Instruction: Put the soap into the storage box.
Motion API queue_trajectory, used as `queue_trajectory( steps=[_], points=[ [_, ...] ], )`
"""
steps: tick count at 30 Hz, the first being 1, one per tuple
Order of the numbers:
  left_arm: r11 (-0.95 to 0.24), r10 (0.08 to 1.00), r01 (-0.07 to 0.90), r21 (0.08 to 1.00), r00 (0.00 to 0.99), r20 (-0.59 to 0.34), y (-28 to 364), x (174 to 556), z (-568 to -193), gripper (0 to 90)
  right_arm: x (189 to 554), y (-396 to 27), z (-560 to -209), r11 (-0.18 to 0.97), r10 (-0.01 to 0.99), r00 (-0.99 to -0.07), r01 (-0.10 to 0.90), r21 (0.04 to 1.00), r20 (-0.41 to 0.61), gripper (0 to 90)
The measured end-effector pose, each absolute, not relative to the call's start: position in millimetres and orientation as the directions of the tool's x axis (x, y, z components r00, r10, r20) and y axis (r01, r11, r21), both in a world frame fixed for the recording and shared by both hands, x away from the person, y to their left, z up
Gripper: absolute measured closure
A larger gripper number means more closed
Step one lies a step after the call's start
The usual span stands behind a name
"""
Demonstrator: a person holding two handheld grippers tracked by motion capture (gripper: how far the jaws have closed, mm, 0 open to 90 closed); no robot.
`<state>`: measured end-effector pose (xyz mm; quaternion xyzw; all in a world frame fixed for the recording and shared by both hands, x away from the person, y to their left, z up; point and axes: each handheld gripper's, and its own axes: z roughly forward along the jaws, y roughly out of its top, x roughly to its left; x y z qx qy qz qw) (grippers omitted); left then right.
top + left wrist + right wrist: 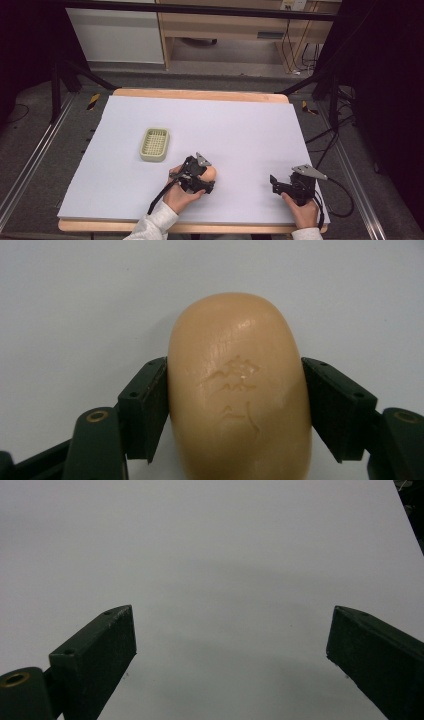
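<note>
- Left gripper (239, 410) closed on the smooth peach-coloured oval soap bar (239, 390), both black pads pressed flat on its long sides.
- Soap bar (209, 173) low over the white table sheet (250, 125), near the front edge, right of the pale green ribbed plastic soap dish (154, 144).
- Judged step: secure grasp before lift toward that dish.
- Best kept centred on the bar's waist, squeezed gently, since likely slippery; lifted level, without twist.
- Right gripper (230, 645) wide open, empty, over bare sheet, well apart.
</note>
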<state>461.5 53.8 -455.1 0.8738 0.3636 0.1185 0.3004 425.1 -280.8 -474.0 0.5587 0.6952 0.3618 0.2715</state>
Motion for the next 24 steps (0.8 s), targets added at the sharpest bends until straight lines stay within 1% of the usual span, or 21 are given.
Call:
queue_trajectory(
  steps=[9,24],
  points=[
    [-0.547,0.713,0.552,0.629,0.701,0.005,60.3,457.2,-447.1,30.6,424.7,-281.3,-473.6,0.111,0.973,-0.227,0.578,0.808,0.029,6.1],
    [-0.508,0.736,0.558,0.656,0.677,-0.006,78.6,455.4,-433.8,31.0,423.8,-281.3,-472.8,0.111,0.973,-0.230,0.576,0.810,0.030,6.1]
  ],
)
